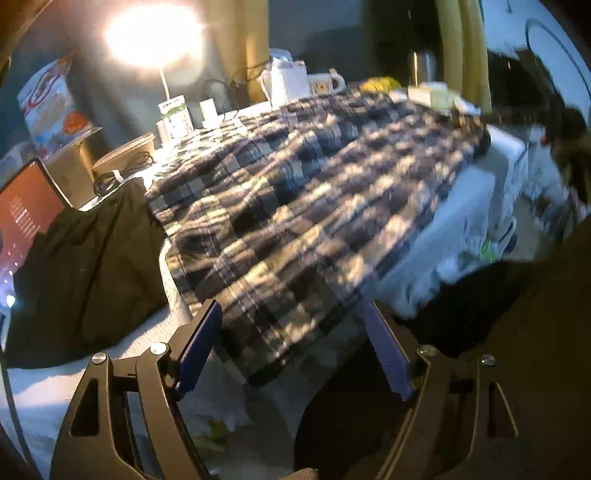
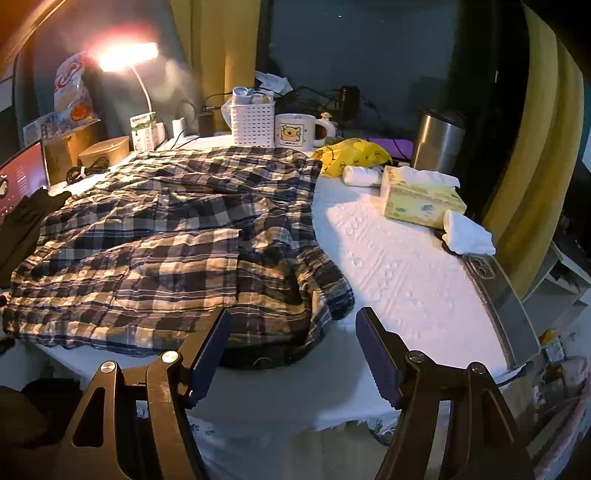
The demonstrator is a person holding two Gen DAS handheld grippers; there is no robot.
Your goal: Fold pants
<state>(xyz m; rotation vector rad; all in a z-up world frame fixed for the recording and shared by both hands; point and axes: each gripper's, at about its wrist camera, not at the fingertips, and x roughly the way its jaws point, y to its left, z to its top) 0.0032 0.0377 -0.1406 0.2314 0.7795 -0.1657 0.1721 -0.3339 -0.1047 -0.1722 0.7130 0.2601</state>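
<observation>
Partly blurred, the plaid pants (image 1: 295, 206) overhang the table (image 2: 406, 258) edge.

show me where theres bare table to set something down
Free: the white tablecloth between the plaid pants and the tissue box, plus the near strip by the right gripper. Crowded: the back row around the mug and basket.

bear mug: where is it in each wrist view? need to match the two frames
Left wrist: the bear mug sits top centre, blurred, behind the far edge of the plaid pants.
Right wrist: the bear mug is upper centre, sharp, just right of the white basket.
Shared landmark: the lit desk lamp, upper left in both views.
</observation>
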